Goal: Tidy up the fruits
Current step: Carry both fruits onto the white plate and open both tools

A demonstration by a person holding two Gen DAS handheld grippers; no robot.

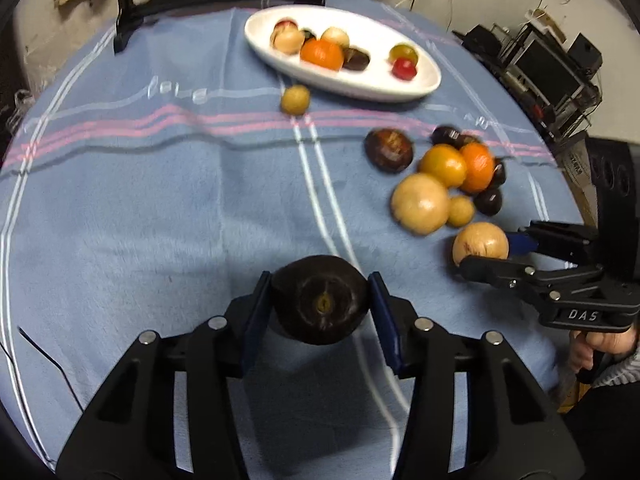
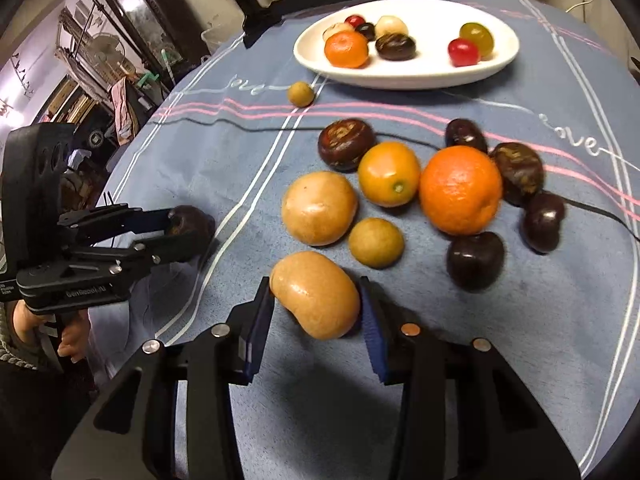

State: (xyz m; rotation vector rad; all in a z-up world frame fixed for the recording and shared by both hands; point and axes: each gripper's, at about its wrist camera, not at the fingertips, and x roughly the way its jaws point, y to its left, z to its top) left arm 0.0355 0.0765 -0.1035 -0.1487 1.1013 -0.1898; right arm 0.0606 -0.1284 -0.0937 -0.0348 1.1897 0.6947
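The counter point(image 1: 120, 208), draped in a blue striped cloth, carries everything, and the white oval dish point(image 1: 416, 84) sits at its far side, well ahead of both hand-held grippers. Several small fruits already lie in the dish, so it is likely the collecting place, which would explain why each gripper has a fruit gripped.

The loose pile point(image 2: 400, 200) of oranges, tan fruits and dark fruits lies on the cloth just ahead of the right hand-held gripper point(image 2: 316, 320) and well off to the right of the left one. Its nearness to the right gripper makes it that side's natural source.

The left hand-held gripper point(image 1: 320, 308) is partly closed, its blue pads pressing either side of a dark round fruit point(image 1: 320, 304) that fills the gap. The fruit appears raised off the cloth, a shadow beneath it, probably ready to be carried forward to the dish.

The right hand-held gripper is narrowed around a tan oval fruit point(image 2: 316, 296), the pads against its flanks. This fruit sits at the pile's near edge, the easiest piece to reach without disturbing the rest; whether it is lifted clear is unclear.

A small tan fruit point(image 1: 295, 99) lies alone on the cloth just beside the dish's near rim, far ahead of both grippers.
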